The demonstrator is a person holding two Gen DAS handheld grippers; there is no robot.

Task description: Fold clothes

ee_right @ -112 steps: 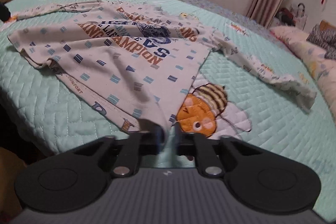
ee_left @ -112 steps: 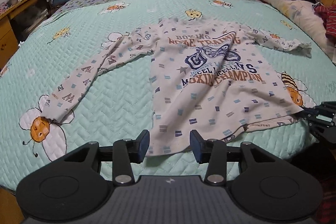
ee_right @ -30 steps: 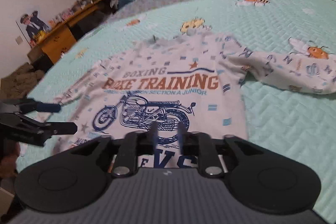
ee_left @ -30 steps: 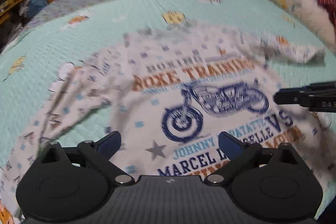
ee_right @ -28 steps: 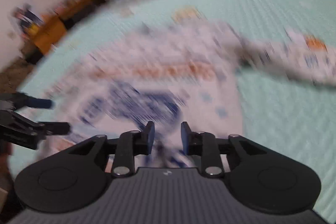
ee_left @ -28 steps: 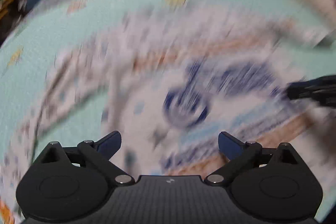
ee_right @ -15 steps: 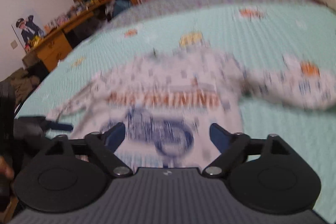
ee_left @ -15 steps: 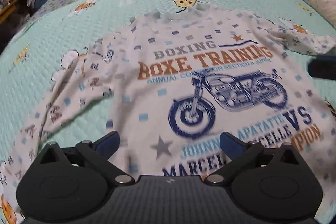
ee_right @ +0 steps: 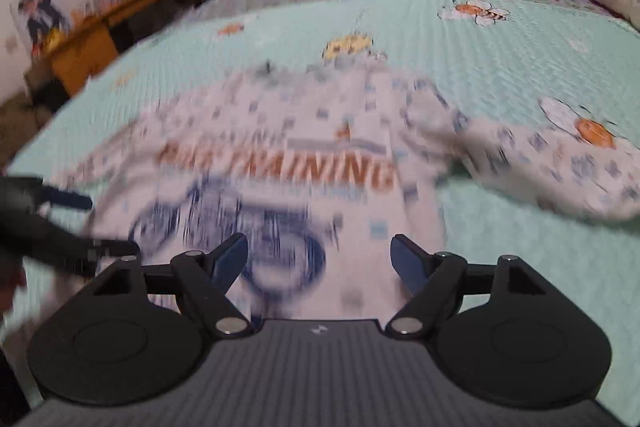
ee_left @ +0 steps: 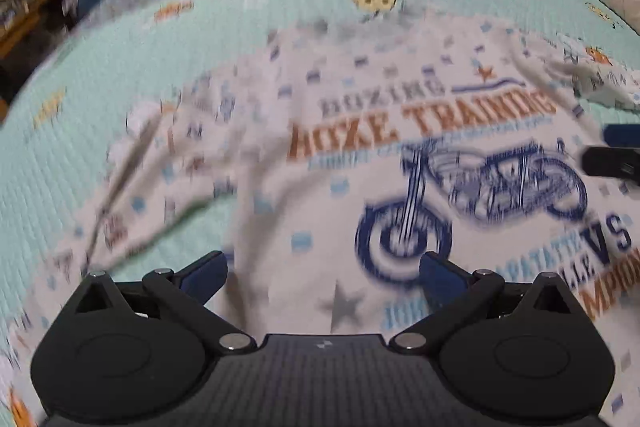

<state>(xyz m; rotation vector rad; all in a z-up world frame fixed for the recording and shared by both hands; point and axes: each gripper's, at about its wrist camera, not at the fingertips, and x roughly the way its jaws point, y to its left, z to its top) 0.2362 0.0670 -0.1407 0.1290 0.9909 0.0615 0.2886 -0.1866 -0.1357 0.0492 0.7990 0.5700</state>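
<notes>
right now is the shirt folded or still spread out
Spread out. The shirt lies flat on the bedspread, print up, with a sleeve reaching out to the side; no part of it is folded over.

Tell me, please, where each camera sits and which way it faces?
Left wrist: on the left claw, looking down over the shirt; the right claw juts in at the right edge.
Right wrist: on the right claw, jaws open, facing the shirt; the left claw shows at the left.
Shared: shirt, bedspread.
</notes>
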